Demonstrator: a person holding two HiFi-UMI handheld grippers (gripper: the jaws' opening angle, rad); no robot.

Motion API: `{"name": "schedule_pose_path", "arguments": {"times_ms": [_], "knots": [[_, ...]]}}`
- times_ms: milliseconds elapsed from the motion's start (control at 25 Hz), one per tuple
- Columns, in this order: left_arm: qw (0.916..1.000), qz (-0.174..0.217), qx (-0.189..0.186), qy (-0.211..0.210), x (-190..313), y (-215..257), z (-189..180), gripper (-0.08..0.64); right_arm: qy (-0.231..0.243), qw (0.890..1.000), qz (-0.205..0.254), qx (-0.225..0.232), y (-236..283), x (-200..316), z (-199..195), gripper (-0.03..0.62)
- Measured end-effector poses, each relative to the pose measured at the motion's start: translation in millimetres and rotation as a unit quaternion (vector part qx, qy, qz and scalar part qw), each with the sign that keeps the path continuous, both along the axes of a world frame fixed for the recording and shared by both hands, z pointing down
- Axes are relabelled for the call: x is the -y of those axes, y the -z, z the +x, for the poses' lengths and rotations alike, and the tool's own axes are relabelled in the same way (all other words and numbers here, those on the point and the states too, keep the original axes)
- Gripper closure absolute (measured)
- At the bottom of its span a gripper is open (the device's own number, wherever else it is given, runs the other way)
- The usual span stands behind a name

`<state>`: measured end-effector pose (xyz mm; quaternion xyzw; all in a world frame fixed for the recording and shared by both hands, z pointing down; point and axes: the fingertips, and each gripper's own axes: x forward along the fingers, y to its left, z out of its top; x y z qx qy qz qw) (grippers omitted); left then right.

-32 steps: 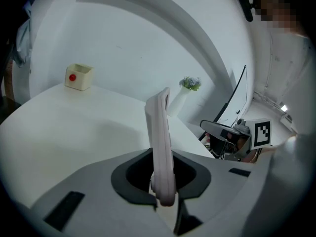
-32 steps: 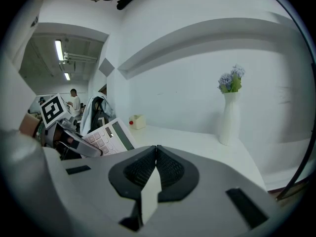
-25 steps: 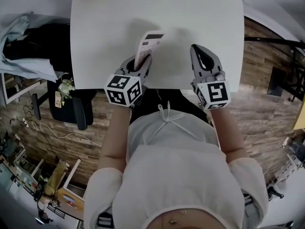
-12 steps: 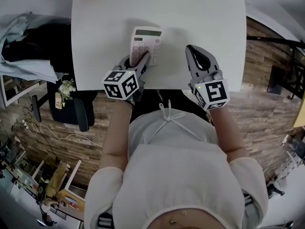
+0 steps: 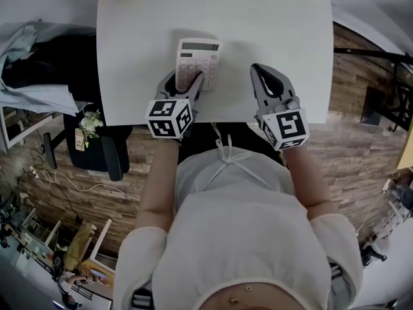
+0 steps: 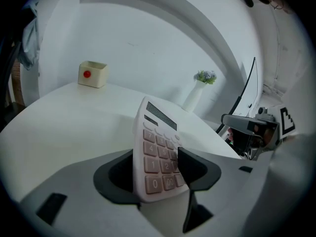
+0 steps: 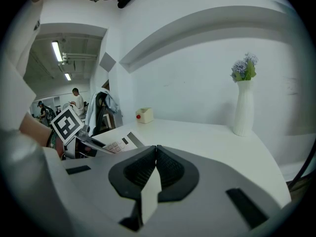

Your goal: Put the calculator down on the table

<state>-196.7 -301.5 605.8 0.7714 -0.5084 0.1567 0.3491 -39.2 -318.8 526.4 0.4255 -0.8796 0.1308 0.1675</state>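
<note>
The left gripper's (image 5: 186, 81) fingers (image 6: 113, 174) are spreading apart, with the near end of the calculator (image 6: 155, 142) between them. The left finger stands clear of the calculator's edge, while the right one sits over its lower keys. From the head view the calculator lies flat and face up on the white table (image 5: 271, 18), near the front edge, display end pointing away from the person.

The right gripper's (image 7: 155, 149) fingers are pressed together with nothing between them. It hovers over the table just right of the calculator, apart from it.

Farther back, a small cream box (image 6: 92, 74) with a red dot on its side stands at the far left corner; what is inside it cannot be seen. A slim white vase (image 7: 243, 107) at the far right holds a small bunch of pale flowers (image 7: 245, 65).
</note>
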Motion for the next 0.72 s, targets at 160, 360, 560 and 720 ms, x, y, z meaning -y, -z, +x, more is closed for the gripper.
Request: {"name": "schedule_pose_path", "arguments": {"times_ms": [160,360,560,720], "knots": [[0.9991,-0.011,0.036,0.020,2.9,-7.4,-12.0,0.259,0.004,1.000,0.002,-0.012,-2.3,0.4,-1.9,0.586],[0.9969,-0.003,0.079,0.001,2.7,-8.1,-11.2,0.252,0.002,1.000,0.005,-0.021,1.4,-1.2,-1.5,0.584],[0.9965,0.008,0.083,-0.007,3.8,5.9,-19.8,0.253,-0.003,1.000,0.012,-0.025,9.2,-1.0,-7.3,0.584],[0.9951,0.052,0.079,-0.028,9.6,38.6,-27.6,0.282,-0.016,0.999,0.023,-0.022,23.8,-1.2,-13.6,0.585]]}}
